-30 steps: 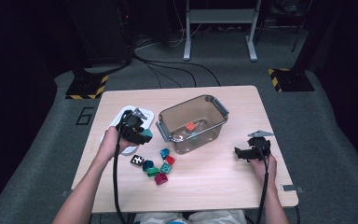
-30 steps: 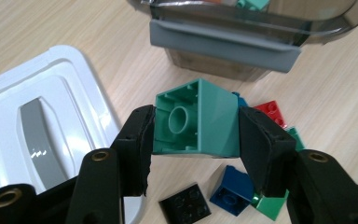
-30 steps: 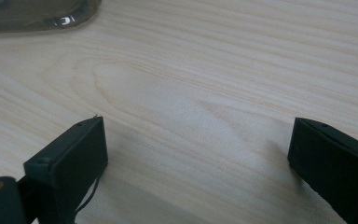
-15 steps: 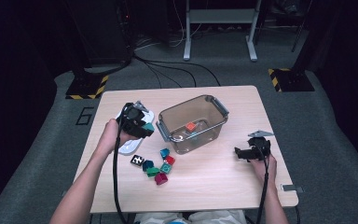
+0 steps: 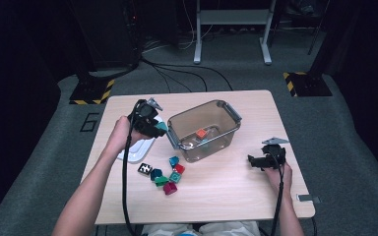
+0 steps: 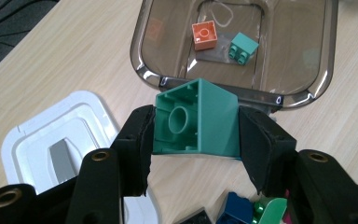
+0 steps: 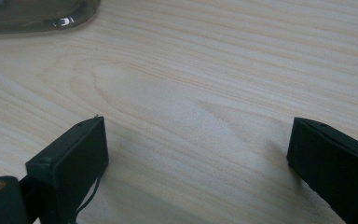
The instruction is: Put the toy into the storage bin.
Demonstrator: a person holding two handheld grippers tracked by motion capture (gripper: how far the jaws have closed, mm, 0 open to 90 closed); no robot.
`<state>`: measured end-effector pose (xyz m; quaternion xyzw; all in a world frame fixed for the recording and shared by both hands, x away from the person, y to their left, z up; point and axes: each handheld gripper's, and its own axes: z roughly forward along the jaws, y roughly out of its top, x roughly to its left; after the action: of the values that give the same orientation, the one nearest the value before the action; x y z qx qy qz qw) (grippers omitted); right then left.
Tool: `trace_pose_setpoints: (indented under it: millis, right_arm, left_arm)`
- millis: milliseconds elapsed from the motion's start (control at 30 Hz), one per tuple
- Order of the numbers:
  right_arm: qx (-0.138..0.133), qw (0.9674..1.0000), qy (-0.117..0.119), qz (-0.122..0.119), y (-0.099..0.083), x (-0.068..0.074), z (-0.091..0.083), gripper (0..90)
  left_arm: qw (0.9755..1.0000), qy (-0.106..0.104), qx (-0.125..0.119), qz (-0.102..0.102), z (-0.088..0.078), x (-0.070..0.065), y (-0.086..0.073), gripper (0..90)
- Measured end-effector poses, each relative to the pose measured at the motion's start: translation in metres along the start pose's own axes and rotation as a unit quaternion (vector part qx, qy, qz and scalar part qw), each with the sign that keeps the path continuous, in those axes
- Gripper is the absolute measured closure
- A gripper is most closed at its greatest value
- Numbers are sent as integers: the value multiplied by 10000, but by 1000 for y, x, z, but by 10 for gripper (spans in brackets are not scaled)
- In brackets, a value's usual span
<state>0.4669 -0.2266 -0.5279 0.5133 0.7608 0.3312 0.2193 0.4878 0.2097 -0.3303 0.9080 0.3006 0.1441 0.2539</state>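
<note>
The left gripper holds a teal-green plastic building brick between its two black jaws. The brick is smooth and square, with its hollow underside and a round tube turned to the camera. The pads look rough and foam-like, and they press on two opposite sides of the brick. In the high view the left gripper is in the air, just beside the left rim of the clear smoky plastic box, above the white plastic lid with rounded corners that lies flat on the table.

Inside the box lie a small orange brick and a small teal brick with two studs, apart from each other. On the pale wooden table, with visible grain, a small heap of loose bricks in teal, red, dark blue and black-and-white lies in front of the box.

The right gripper rests low on the right part of the table, well apart from the box. Its jaws stand wide open with nothing between them, above the bare wood.

Compared with one second ago, the left gripper has gone up from the lid and nearer to the rim of the box, with the same grip. The right gripper has not moved.
</note>
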Motion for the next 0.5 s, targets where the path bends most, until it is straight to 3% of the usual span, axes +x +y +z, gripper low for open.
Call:
trace_pose_setpoints:
  millis: [500]
  right_arm:
    - [1,10000,-6,3,0,0,0,47]
  left_arm:
    - [9999,-28,-13,146,2,-4,29,479]
